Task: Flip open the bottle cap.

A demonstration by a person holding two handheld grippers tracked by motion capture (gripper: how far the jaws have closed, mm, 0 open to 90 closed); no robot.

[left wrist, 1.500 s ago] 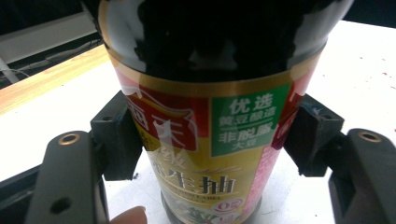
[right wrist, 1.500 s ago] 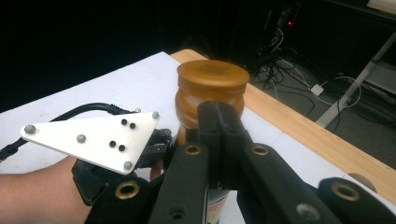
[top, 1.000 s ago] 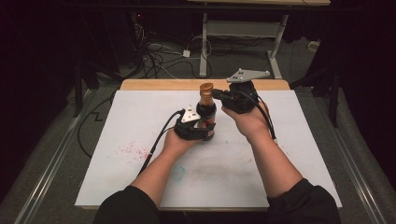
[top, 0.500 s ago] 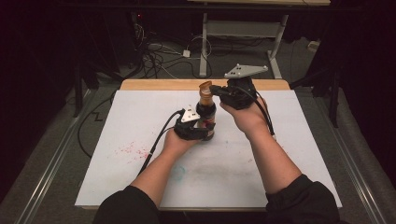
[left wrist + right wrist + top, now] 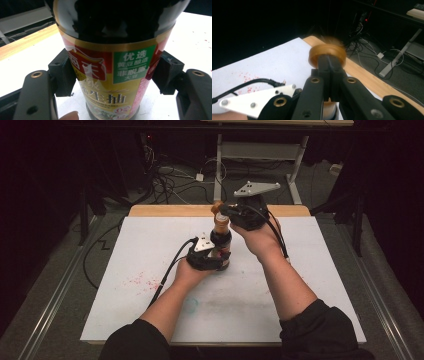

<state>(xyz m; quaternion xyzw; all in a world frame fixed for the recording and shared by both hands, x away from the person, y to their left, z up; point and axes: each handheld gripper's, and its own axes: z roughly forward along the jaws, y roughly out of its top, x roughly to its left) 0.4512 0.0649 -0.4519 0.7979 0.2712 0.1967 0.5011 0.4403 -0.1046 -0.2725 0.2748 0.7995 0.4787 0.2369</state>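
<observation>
A dark sauce bottle (image 5: 220, 247) is being held upright near the middle of the white table (image 5: 320, 285), toward its far edge. Its labelled body is being clamped by the left gripper (image 5: 212, 261), one pad pressing on each side. The orange cap (image 5: 327, 54) is being pinched at the bottle's top by the right gripper (image 5: 226, 211), whose jaws are being kept shut.
</observation>
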